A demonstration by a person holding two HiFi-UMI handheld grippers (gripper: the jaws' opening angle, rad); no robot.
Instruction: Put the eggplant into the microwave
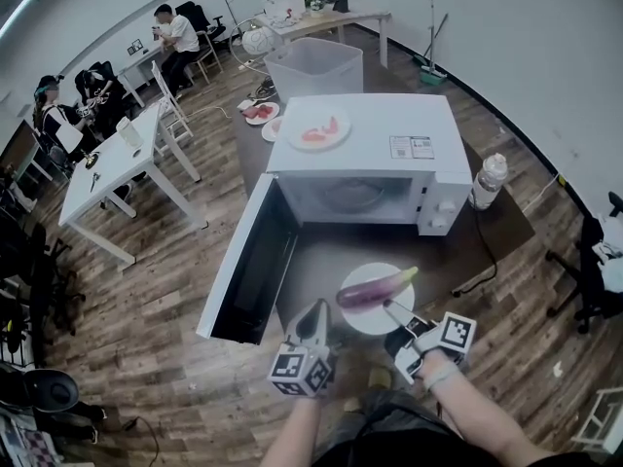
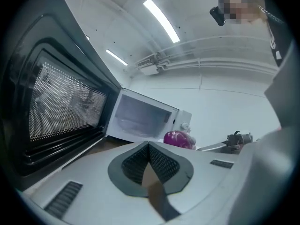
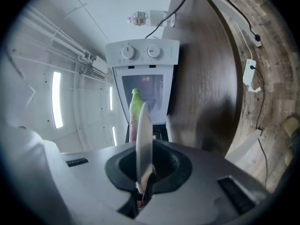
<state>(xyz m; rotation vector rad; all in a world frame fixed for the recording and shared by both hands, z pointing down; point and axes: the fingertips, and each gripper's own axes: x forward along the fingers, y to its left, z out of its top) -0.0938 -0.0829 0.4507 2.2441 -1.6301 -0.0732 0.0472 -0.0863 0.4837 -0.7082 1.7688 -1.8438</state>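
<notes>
In the lower middle of the head view, my right gripper (image 1: 393, 311) pinches the rim of a round, smooth white plate (image 1: 362, 324), jaws clamped flat on its edge. In the right gripper view that plate stands edge-on as a thin pale blade between the dark pads. On the plate lies the eggplant (image 1: 378, 287), long and glossy purple, its green stem end toward the right of the frame. It is held over the dark brown table (image 1: 321, 256), just in front of the microwave (image 1: 362, 149). The microwave is a boxy, matte white shell with two round knobs (image 3: 129, 52) on its panel. Its door (image 1: 248, 266) is swung wide open toward the left of the frame. The door's inner face is black, and in the left gripper view its window shows a fine perforated mesh. A round tray shows dimly inside the pale cavity. My left gripper (image 1: 316, 321) sits at the lower centre, just left of the plate, its ribbed dark pads pressed together in a narrow V with nothing between them. On top of the microwave rests a second plate (image 1: 318, 139) carrying pink pieces. A clear plastic bottle (image 1: 489, 178) stands upright to the right of the microwave. Below the table runs a wood-plank floor (image 1: 146, 290).
</notes>
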